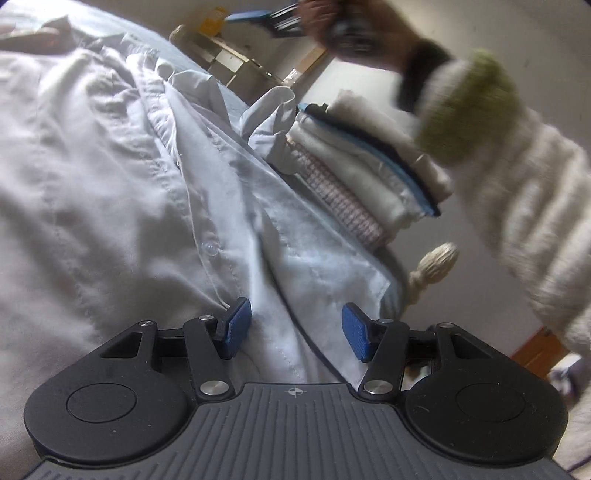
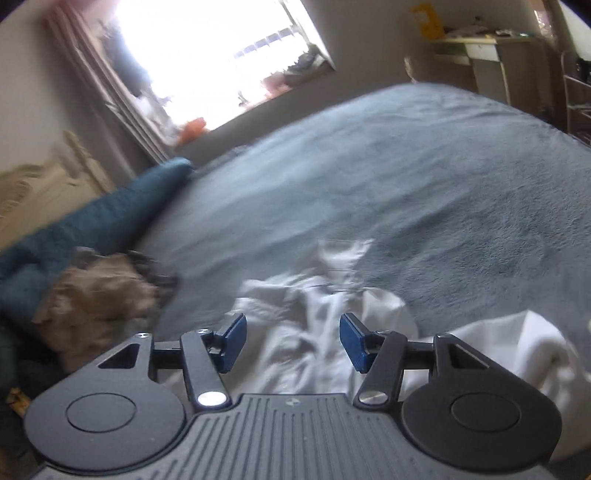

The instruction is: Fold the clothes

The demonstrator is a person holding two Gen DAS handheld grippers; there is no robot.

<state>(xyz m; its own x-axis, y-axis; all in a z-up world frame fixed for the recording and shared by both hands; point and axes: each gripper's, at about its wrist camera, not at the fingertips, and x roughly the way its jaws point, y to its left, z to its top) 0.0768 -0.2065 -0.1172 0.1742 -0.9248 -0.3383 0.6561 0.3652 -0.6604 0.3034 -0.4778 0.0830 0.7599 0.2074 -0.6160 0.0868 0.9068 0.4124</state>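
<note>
Where placket runs, white shirt (image 1: pixel 122 177) lies rumpled; buttons visible.

white shirt (image 2: pixel 314 317) on grey bed (image 2: pixel 424 177)

shirt (image 1: pixel 122 177): pale, buttoned, rumpled | beside folded stack (image 1: pixel 373 162)

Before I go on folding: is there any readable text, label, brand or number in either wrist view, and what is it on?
No readable text in either view.
Yellow card-like object by the far desk: nothing legible on it, too blurred.
Small crosshair mark moulded on the left tongs' grey ribbed body: a symbol, no letters.
Pale button-up shirt and stack of folded clothes: no label showing.
</note>
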